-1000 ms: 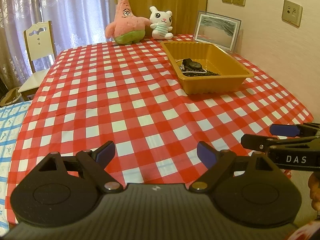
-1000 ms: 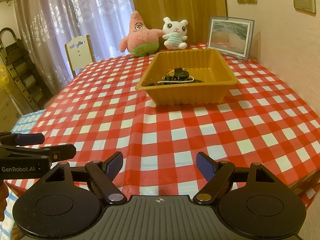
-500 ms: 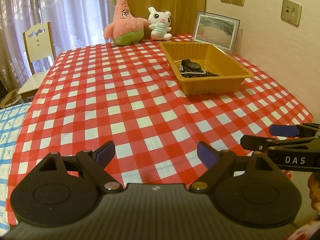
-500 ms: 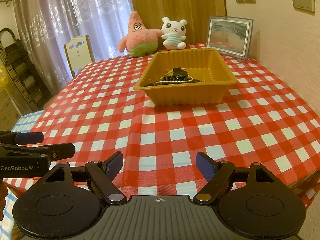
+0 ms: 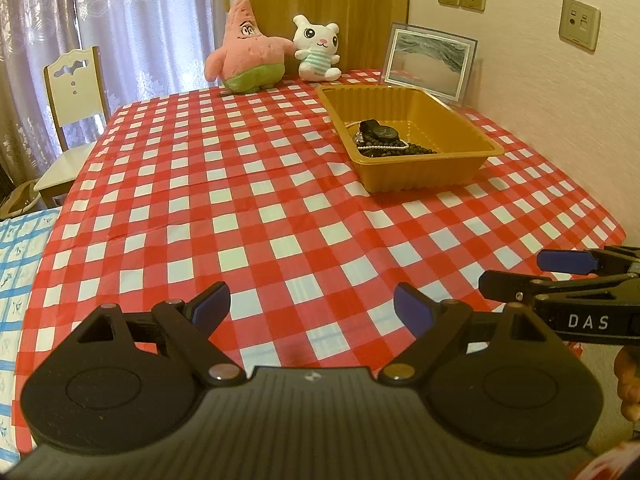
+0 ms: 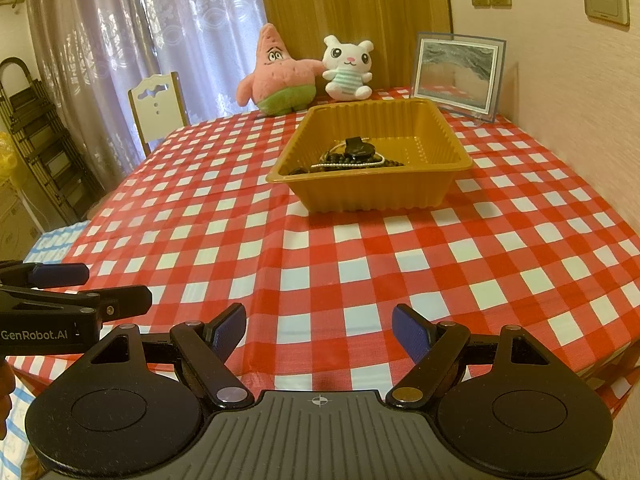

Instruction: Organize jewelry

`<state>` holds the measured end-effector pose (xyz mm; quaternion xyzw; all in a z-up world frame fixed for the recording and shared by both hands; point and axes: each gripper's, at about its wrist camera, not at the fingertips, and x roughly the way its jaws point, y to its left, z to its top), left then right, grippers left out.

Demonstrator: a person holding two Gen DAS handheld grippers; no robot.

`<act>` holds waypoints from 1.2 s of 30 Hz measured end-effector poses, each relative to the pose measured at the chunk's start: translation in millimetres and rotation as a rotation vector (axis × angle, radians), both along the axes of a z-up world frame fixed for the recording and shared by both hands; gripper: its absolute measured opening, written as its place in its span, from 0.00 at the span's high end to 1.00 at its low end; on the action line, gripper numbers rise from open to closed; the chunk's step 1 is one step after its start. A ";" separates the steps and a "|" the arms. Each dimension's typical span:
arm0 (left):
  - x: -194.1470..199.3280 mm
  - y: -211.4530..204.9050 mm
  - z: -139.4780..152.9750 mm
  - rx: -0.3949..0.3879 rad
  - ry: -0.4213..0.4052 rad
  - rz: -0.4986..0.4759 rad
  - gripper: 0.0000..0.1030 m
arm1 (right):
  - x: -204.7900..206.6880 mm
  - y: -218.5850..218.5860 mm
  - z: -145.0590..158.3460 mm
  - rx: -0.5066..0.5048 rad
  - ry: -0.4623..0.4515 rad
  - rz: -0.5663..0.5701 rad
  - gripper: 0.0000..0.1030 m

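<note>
Jewelry (image 6: 352, 158) sits piled in the gold tray (image 6: 372, 194), upper middle of the right view and upper right of the left view: a dark watch on top of a pearl strand and dark beads. Both grippers hang at the near table edge, well apart from the tray, left gripper (image 5: 312, 312) and right gripper (image 6: 318, 328) both spread wide with nothing between them. Looks like the very start or the very end, honestly can't tell. If anything's next, it's a reach toward the tray across the checkered tablecloth (image 6: 360, 264).
</note>
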<state>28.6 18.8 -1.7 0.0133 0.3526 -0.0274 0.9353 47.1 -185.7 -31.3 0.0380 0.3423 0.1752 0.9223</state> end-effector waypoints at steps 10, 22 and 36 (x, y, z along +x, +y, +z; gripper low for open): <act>0.0 0.0 -0.3 0.000 -0.001 0.000 0.15 | 0.4 -0.8 0.1 0.000 -0.001 -0.001 0.23; 0.9 -1.5 -0.5 0.000 0.001 -0.001 0.15 | 0.5 -1.0 -0.2 0.001 0.001 -0.002 0.23; 1.2 -2.7 -1.5 0.001 0.003 -0.005 0.15 | 2.6 -3.2 -1.0 0.002 0.003 -0.003 0.23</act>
